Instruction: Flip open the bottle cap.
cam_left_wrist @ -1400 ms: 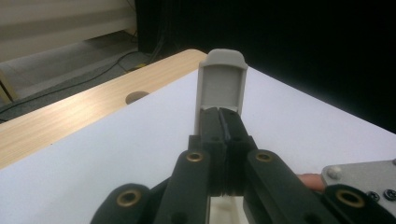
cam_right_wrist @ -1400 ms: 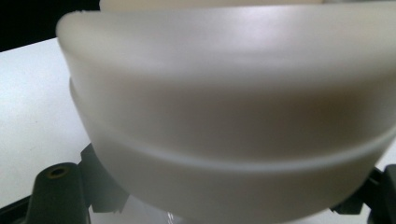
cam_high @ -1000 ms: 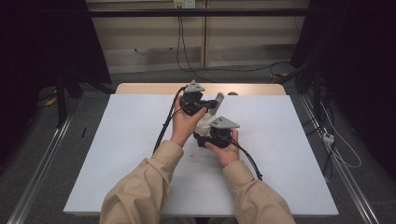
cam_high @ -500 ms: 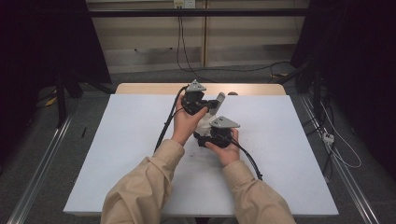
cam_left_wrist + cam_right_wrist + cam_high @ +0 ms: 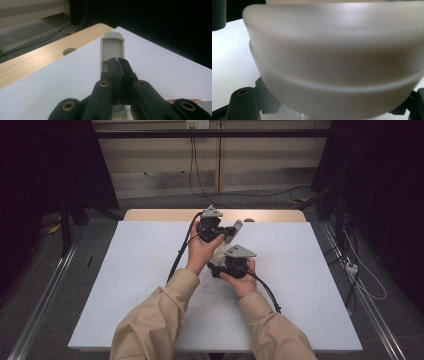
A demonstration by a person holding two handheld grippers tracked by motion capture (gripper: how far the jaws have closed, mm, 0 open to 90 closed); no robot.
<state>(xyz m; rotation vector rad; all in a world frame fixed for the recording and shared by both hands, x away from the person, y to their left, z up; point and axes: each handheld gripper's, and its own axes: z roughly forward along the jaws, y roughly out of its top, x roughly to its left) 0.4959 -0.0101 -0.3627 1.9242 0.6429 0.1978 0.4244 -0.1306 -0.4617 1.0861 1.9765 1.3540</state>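
A grey-white plastic piece (image 5: 231, 234) is gripped at its far end by the left gripper (image 5: 118, 72), jaws clenched on it. Its rounded near part (image 5: 332, 65) is clamped by the right gripper (image 5: 226, 265) above the white table (image 5: 125, 285).

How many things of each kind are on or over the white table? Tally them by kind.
Grippers: 2, the left gripper and the right gripper
Clamped pale plastic object: 1
Hands: 2, the left hand and the right hand
Total: 5
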